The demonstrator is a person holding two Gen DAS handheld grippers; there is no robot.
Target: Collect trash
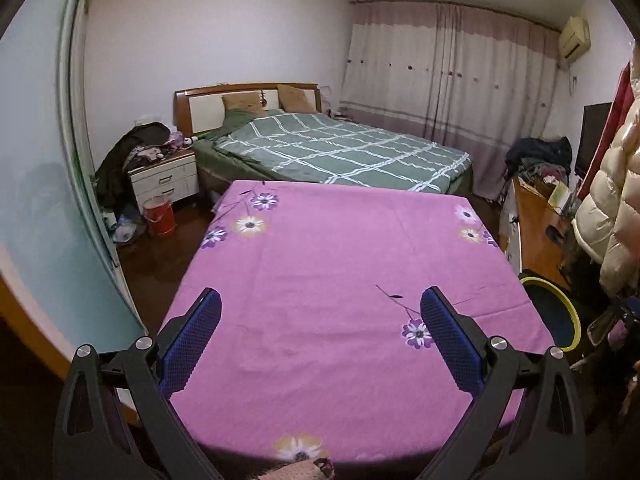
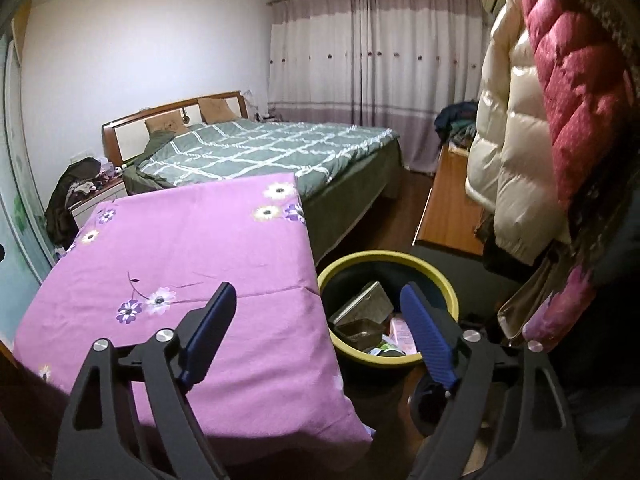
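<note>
Trash sits in the yellow-rimmed bin [image 2: 446, 292], on the floor just beside the right edge of the bench [image 2: 180, 248]. Inside we see a grey foil-like tray [image 2: 366, 304], a smaller dark tray [image 2: 360, 330], a pink packet [image 2: 402, 330] and white-green scraps [image 2: 386, 349] at the near rim; the bottom is hidden. The purple floral cloth on the bench shows nothing loose on it, so we judge the collecting largely done.

Right tongs [image 2: 318, 300] hover wide open and empty, spanning the bench edge and the bin mouth. Left tongs [image 1: 320, 304] hang wide open and empty over the cloth.

Risks, as we judge them: the right finger, low by the rim, could knock the bin and tip it. Hanging coats [image 2: 520, 120] crowd the right side and may snag an arm. The red bucket [image 1: 160, 216] by the nightstand could be mistaken for the target.
</note>
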